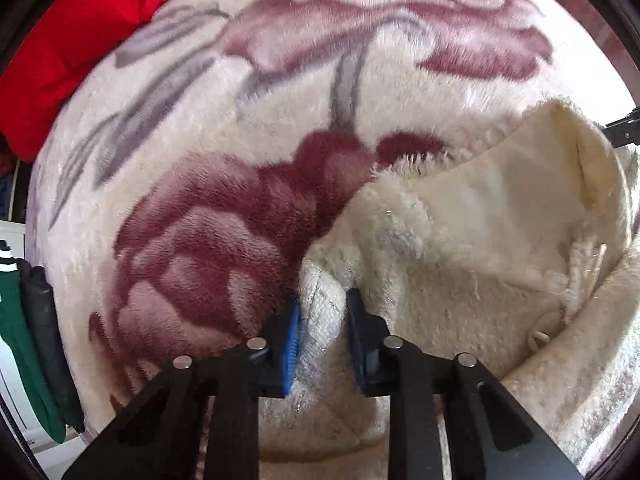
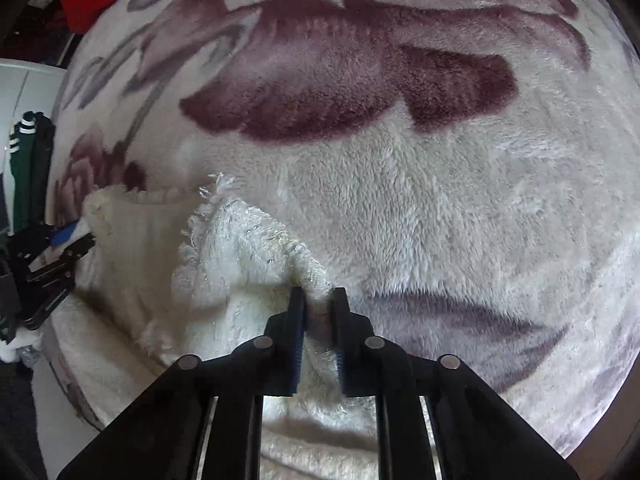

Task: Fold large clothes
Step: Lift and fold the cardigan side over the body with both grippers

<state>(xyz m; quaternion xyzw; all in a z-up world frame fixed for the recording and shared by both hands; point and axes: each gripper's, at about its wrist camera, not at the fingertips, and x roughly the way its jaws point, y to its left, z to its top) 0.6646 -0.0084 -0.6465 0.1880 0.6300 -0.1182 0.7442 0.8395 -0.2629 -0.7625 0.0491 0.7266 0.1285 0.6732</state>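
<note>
Both my tongs clamped on the cream fluffy garment [image 1: 460,240].

My left gripper [image 1: 322,312] and right gripper [image 2: 318,304] each pinch a fold at lower centre of frame; garment lies on the floral blanket [image 2: 420,200].

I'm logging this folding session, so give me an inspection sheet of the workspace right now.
Surface: plush floral blanket, cream with maroon roses.
Job's things: fluffy cream garment, crumpled, smooth inner side showing.
Clutter: red fabric at the blanket's far left edge; green and dark clothes hanging at left.
Grippers: left gripper shut on a garment fold; right gripper shut on another fold.
Cables: nothing seen.
Surroundings: white furniture beside the blanket.
</note>
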